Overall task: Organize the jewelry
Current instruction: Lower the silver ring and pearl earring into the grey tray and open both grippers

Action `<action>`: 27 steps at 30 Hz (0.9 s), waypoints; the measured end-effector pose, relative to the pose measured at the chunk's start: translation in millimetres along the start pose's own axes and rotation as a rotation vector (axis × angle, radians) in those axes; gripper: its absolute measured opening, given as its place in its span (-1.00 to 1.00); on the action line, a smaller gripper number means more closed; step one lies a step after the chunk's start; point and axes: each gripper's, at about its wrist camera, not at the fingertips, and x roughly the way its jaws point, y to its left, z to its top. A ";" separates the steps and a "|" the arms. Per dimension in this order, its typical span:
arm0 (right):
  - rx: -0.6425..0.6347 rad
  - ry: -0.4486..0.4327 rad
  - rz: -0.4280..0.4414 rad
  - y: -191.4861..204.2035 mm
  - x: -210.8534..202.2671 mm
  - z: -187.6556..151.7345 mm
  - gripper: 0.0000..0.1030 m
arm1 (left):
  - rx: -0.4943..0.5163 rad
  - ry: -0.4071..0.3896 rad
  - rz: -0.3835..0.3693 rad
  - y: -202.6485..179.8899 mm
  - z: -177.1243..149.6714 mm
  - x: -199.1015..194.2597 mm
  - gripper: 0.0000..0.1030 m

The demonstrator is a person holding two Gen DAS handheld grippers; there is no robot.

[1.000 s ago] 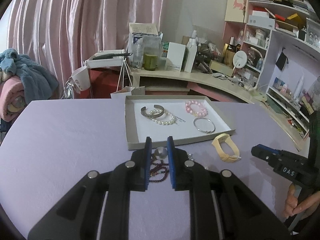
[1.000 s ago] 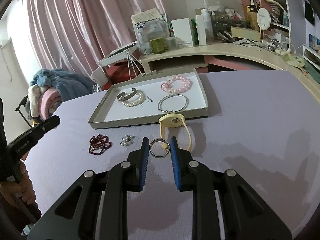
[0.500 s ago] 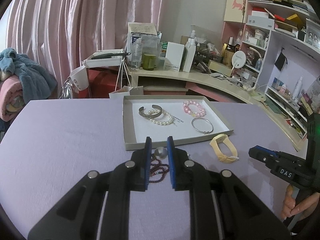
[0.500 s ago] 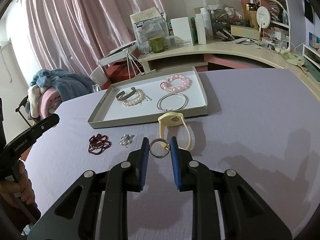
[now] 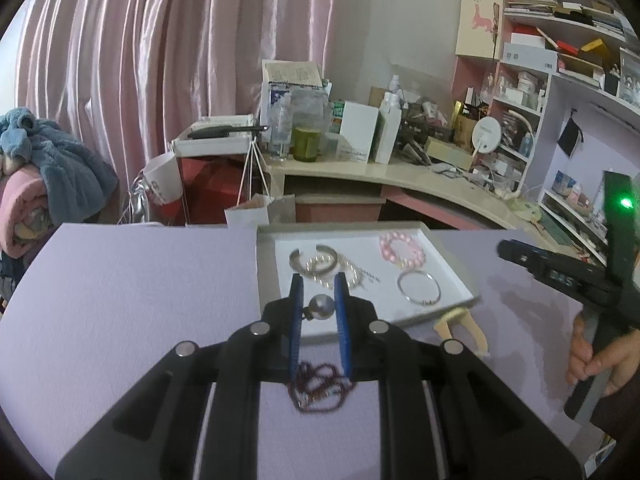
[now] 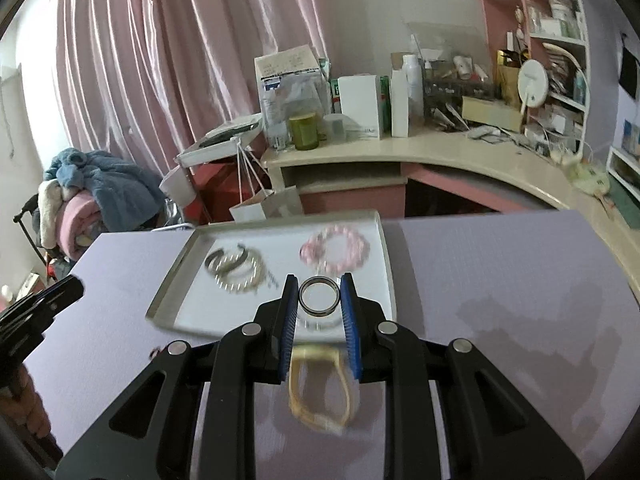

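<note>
Whereas one second ago both grippers sat low over the lilac table surface (image 5: 120, 280) short of the shallow grey cardboard tray (image 5: 262, 280), both now stand higher and further forward, with their fingertips seen against the tray's white floor. In the right wrist view the table contents are blurred; the item in the grip is sharp.

Left gripper (image 5: 318, 304): the blue pads are narrow and clamp a small silver ball-shaped piece with a dark stud (image 5: 321, 306). The ball sits between the pads near their tips, touching both. The dark red beaded strand (image 5: 320, 386), previously seen just behind the ball, now lies on the table below the pads, apart from them.

Right gripper (image 6: 319, 298): the blue pads are narrow and clamp a dark-rimmed metal ring (image 6: 319, 296) edge to edge, its opening facing the camera. The ring is near the fingertips, over the tray's near portion. The pale yellow band (image 6: 320, 392) lies on the table beneath the fingers, outside the tray and not held.

Tray contents, unchanged in place:
- open silver cuff (image 5: 314, 262) overlapping the white pearl bracelet (image 5: 352, 274), left part;
- pink bead bracelet (image 5: 402, 250), far right;
- thin silver bangle (image 5: 419, 288), near right.

A person's hand (image 5: 592, 348) grips the right gripper's handle at the frame edge.
</note>
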 end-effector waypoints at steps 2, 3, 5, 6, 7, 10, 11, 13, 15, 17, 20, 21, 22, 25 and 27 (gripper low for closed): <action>-0.018 0.025 0.001 4.1 16.7 5.5 -0.56 | -0.004 -0.005 0.002 2.2 6.4 4.4 -0.69; -0.028 0.040 0.001 6.3 24.9 6.1 -0.56 | -0.005 -0.006 0.002 3.8 9.2 7.4 -0.69; -0.048 0.078 -0.004 11.2 43.7 4.8 -0.56 | -0.011 -0.002 0.004 7.2 14.0 14.4 -0.69; -0.058 0.099 -0.008 13.5 53.6 3.0 -0.56 | -0.013 0.002 0.005 8.4 16.0 18.1 -0.69; -0.067 0.114 -0.008 15.3 60.9 1.6 -0.56 | -0.014 0.006 0.006 9.7 17.8 21.9 -0.69; -0.082 0.141 -0.008 20.0 76.3 -1.0 -0.56 | -0.013 0.020 0.009 13.8 21.2 33.2 -0.69; -0.084 0.148 -0.008 20.1 80.5 -1.5 -0.56 | -0.013 0.024 0.009 14.8 21.6 36.1 -0.69; -0.084 0.159 -0.014 19.5 85.6 -1.9 -0.56 | -0.014 0.034 0.008 17.1 22.4 43.2 -0.69; -0.076 0.170 -0.013 17.2 88.6 -1.6 -0.52 | -0.016 0.040 0.008 18.6 22.5 49.1 -0.69; -0.060 0.167 -0.011 13.5 85.3 -2.5 -0.27 | -0.019 0.043 0.005 19.7 22.8 52.4 -0.69; -0.036 0.136 -0.023 4.9 73.0 -3.6 -0.08 | -0.023 0.048 0.004 20.4 21.5 54.9 -0.69; -0.021 0.130 -0.032 0.0 68.2 -4.7 -0.05 | -0.027 0.052 0.003 20.7 21.0 56.2 -0.69; -0.003 0.126 -0.041 -5.5 64.4 -5.5 -0.04 | -0.028 0.055 0.003 21.0 20.0 56.9 -0.69; 0.059 0.120 -0.071 -23.3 55.0 -8.5 -0.01 | -0.029 0.069 -0.003 19.9 17.4 61.3 -0.69; 0.093 0.121 -0.082 -32.6 50.0 -11.2 0.00 | -0.030 0.079 -0.010 19.2 16.7 65.3 -0.69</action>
